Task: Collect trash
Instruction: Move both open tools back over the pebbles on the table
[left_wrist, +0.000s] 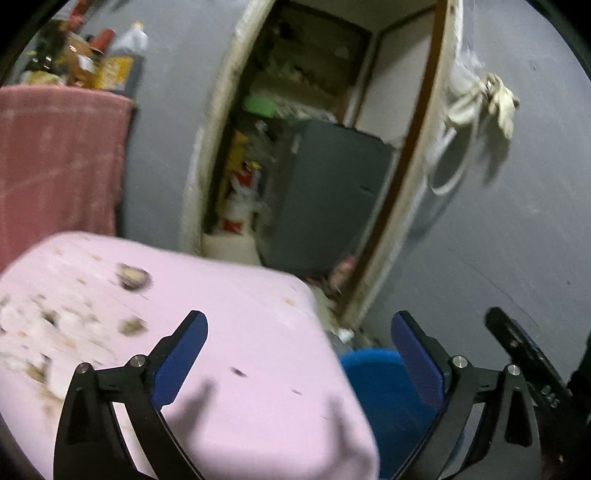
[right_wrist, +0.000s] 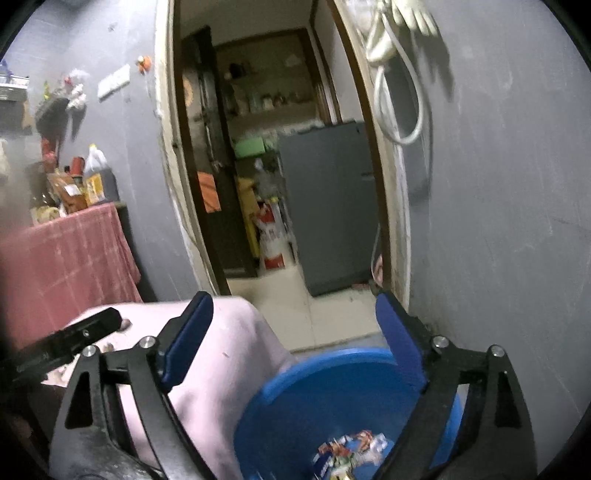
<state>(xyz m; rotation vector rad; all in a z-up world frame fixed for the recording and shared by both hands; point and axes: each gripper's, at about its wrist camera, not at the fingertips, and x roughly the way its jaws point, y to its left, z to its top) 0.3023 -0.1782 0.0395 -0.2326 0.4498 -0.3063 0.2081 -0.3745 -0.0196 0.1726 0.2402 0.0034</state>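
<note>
A blue bin (right_wrist: 325, 398) stands on the floor beside a table under a pink cloth (left_wrist: 229, 332); colourful wrappers (right_wrist: 351, 454) lie in its bottom. My right gripper (right_wrist: 295, 321) hangs above the bin, open, nothing between its blue pads. My left gripper (left_wrist: 299, 339) is open and empty over the table's right corner, with the bin (left_wrist: 376, 387) showing between its fingers. Scraps and crumbs (left_wrist: 133, 277) lie scattered on the cloth at the left. The other gripper's black finger shows at each view's edge.
A doorway (right_wrist: 280, 221) ahead opens onto a room with a grey fridge (right_wrist: 332, 206) and a red-and-white cylinder (right_wrist: 271, 236). A side table with a red cloth (right_wrist: 66, 258) bears bottles at the left. A grey wall (right_wrist: 498, 221) with a hanging white cable stands right.
</note>
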